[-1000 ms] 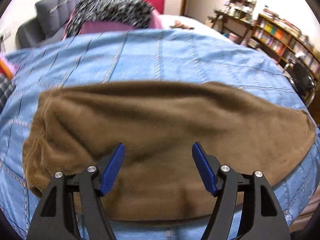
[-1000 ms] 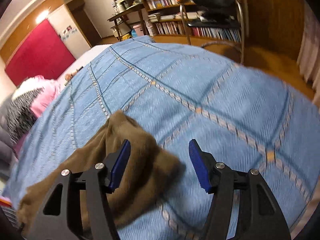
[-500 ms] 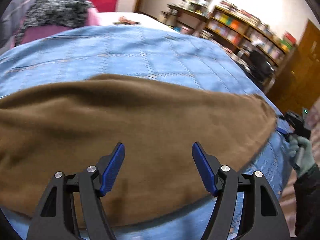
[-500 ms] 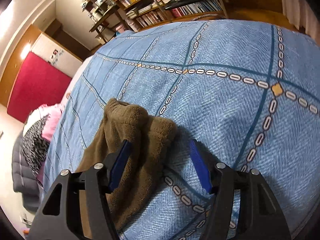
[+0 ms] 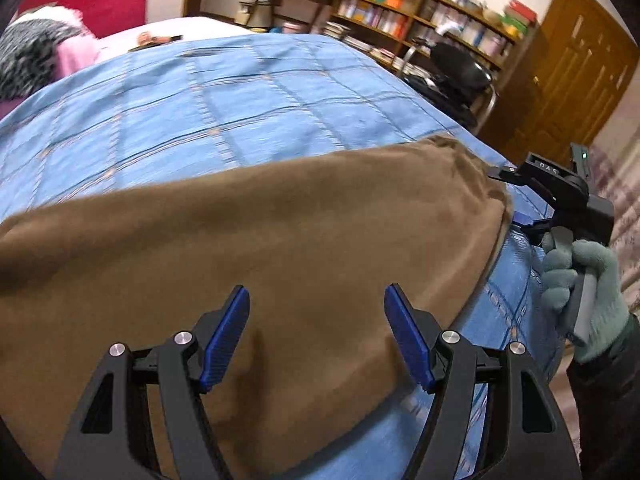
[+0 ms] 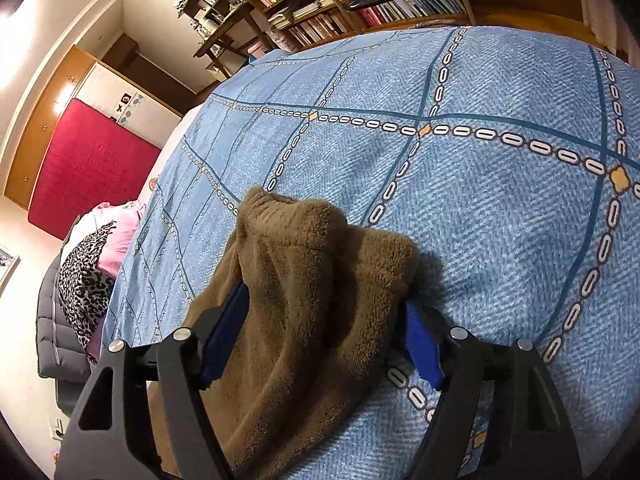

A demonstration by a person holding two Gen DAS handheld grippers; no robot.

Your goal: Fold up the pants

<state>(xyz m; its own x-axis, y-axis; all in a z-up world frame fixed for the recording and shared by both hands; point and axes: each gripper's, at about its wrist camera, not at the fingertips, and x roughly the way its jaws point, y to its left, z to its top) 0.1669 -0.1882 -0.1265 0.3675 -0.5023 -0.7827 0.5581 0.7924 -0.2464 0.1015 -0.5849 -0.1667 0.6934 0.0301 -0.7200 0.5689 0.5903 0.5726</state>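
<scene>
A bed (image 5: 248,96) covered by a blue bedspread (image 6: 500,208) with a grid of dark lines and white chain links carries everything. Brown fleece pants (image 5: 248,240) lie flat across its near part, 1 bunched end (image 6: 320,264) at the right. At the far left sits a heap of pink and leopard-print fabric (image 6: 92,268).

The brown pants (image 5: 248,240) run off the left wrist view's left and bottom edges, so their full length cannot be seen, and the blue bedspread (image 5: 224,104) behind them is smeared by motion blur. In the right wrist view the fleece end of the pants (image 6: 316,280) covers the tips of the right gripper (image 6: 326,320) fingers; its jaws are opening, but whether the pads touch the cloth is hidden. Book titles on the bookshelf (image 5: 420,12) are too small to read.
</scene>
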